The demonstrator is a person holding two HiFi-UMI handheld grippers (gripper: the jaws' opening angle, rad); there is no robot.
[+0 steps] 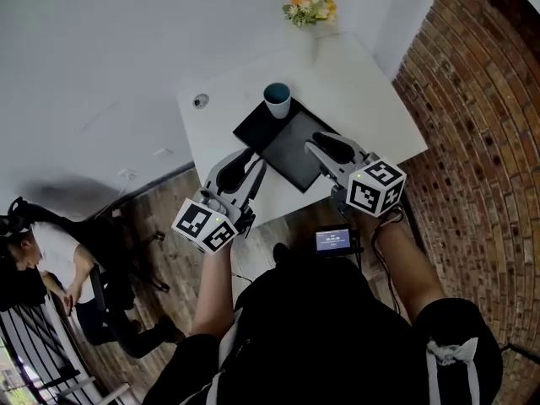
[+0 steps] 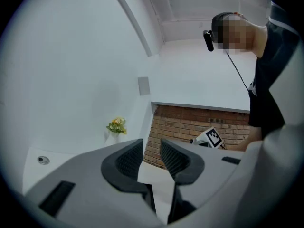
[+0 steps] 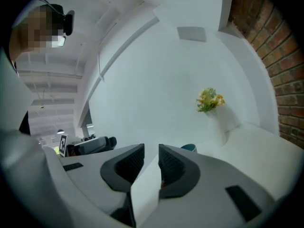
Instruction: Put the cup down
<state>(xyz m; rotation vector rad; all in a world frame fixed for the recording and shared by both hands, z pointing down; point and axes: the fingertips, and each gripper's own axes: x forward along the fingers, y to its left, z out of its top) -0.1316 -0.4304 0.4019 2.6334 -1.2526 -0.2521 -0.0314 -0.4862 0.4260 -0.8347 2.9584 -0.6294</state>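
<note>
A white cup with a teal inside (image 1: 277,99) stands upright on the far corner of a black mat (image 1: 287,146) on the white table (image 1: 363,83). Only its teal rim (image 3: 188,147) shows over a jaw in the right gripper view. My left gripper (image 1: 256,157) (image 2: 151,148) hovers over the table's near left part, short of the mat. My right gripper (image 1: 316,144) (image 3: 151,153) hangs over the mat's near right edge, well back from the cup. Both grippers' jaws stand a narrow gap apart with nothing between them.
A vase of flowers (image 1: 310,5) sits at the table's far edge and a small round fitting (image 1: 201,101) near its left corner. A brick wall (image 1: 481,125) runs along the right. A seated person (image 1: 51,260) is on the floor side at left.
</note>
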